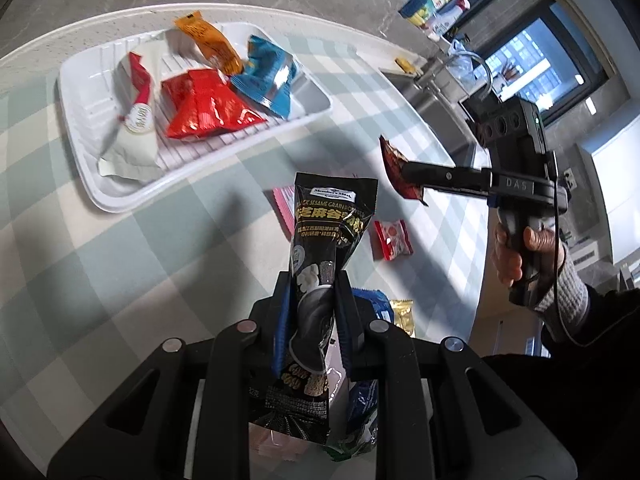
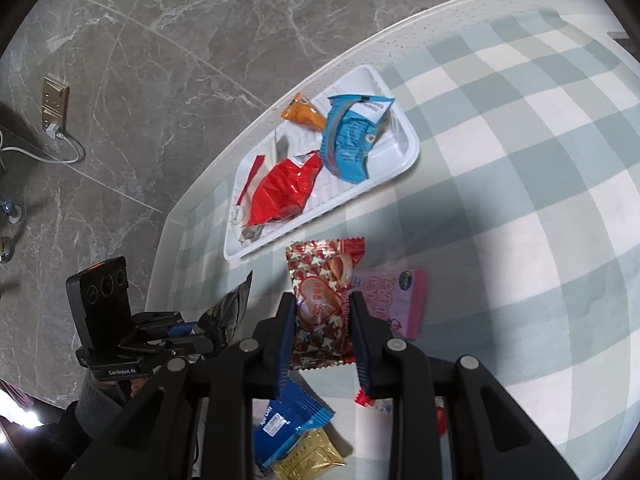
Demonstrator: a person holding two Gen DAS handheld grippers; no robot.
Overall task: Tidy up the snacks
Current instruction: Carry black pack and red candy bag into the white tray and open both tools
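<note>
The left tongs pinch a black sesame packet held above the surface. The right tongs grip a red heart-print snack. The white tray (already holding four packets) sits ahead of both tongs.

A round table under a pale green-and-white checked cloth stands on grey marble-veined floor tiles. Beyond the table, a dark-framed window shows daylight above a cluttered counter.
</note>
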